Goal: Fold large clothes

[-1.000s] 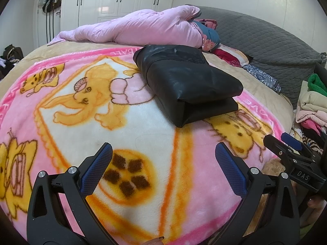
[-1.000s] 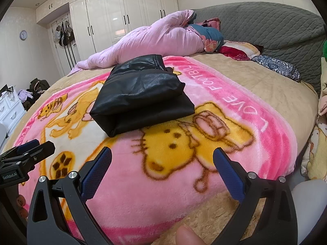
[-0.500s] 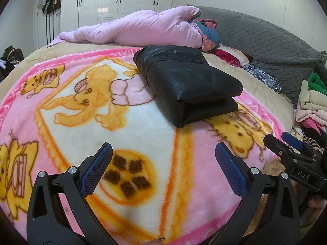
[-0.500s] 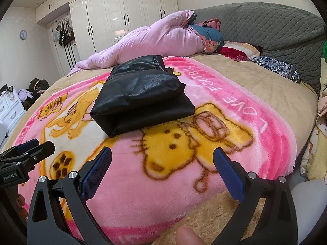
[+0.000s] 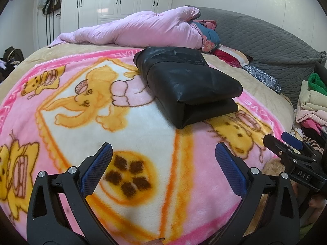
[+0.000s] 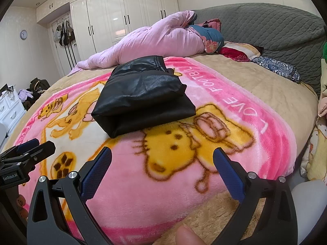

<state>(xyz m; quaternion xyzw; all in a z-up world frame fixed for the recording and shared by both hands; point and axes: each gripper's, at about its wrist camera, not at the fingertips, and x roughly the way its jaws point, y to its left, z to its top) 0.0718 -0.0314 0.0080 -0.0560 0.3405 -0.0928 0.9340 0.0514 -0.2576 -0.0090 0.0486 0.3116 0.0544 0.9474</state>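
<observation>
Black and leathery, the folded garment (image 5: pixel 190 87) lies in a thick, squared bundle on the pink cartoon blanket (image 5: pixel 143 134), toward the far side of the bed from where you stand. Its folded edge faces you, with the upper layer sitting a little proud of the lower one. From your right wrist camera the same garment (image 6: pixel 143 96) sits left of centre, just beside the white "LOVE FOOTBALL" lettering on the blanket (image 6: pixel 184 183).

Your left gripper (image 5: pixel 163 169) hangs over the near part of the blanket, fingers spread wide and holding nothing, well apart from the garment. One blue pad (image 5: pixel 96 169) sits above the brown-spotted ball print. Your right gripper (image 6: pixel 162 170) is just as wide open and empty, low over the yellow cat print, also well short of the garment. Each gripper shows at the edge of the other's view: the right gripper (image 5: pixel 294 155) at the right edge of the left camera, the left gripper (image 6: pixel 26 157) at the left edge of the right camera.

Behind the garment lies a pink quilt (image 5: pixel 143 30) across the bed, with a grey quilted headboard (image 5: pixel 265 40) to its right. White wardrobes (image 6: pixel 122 20) stand along the far wall. A pile of clothes (image 5: pixel 310 104) sits off the bed's right edge.
</observation>
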